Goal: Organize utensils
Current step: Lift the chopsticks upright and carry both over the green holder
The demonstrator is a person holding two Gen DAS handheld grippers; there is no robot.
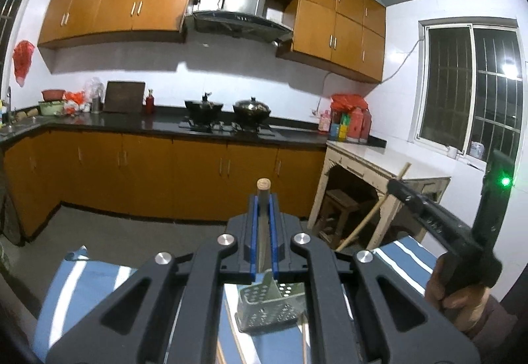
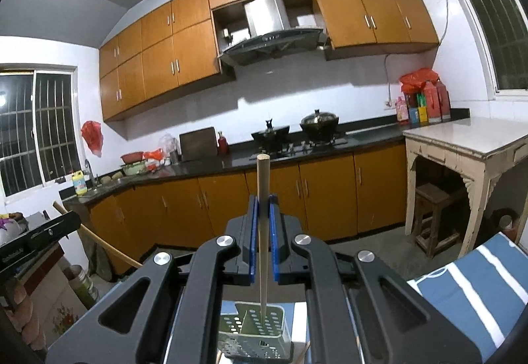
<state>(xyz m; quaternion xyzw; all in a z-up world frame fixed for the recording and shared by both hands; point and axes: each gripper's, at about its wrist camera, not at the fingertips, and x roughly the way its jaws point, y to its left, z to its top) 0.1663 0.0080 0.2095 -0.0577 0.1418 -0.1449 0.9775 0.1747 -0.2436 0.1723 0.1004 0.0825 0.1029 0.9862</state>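
The left gripper [image 1: 263, 199] has its jaws closed on a metal-shafted, wooden-knobbed utensil [image 1: 263, 187], and the right gripper [image 2: 263, 205] clamps a pale wooden chopstick [image 2: 263, 199], both above the perforated green metal caddy [image 1: 269, 309]

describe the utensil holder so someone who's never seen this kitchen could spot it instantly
Start at the blue cloth with white stripes in the foreground, below both grippers. On it stands the utensil holder, a small pale green perforated box, open at the top and split by a divider. It is the only holed container there, and the wooden stick held in the right gripper points down into it.
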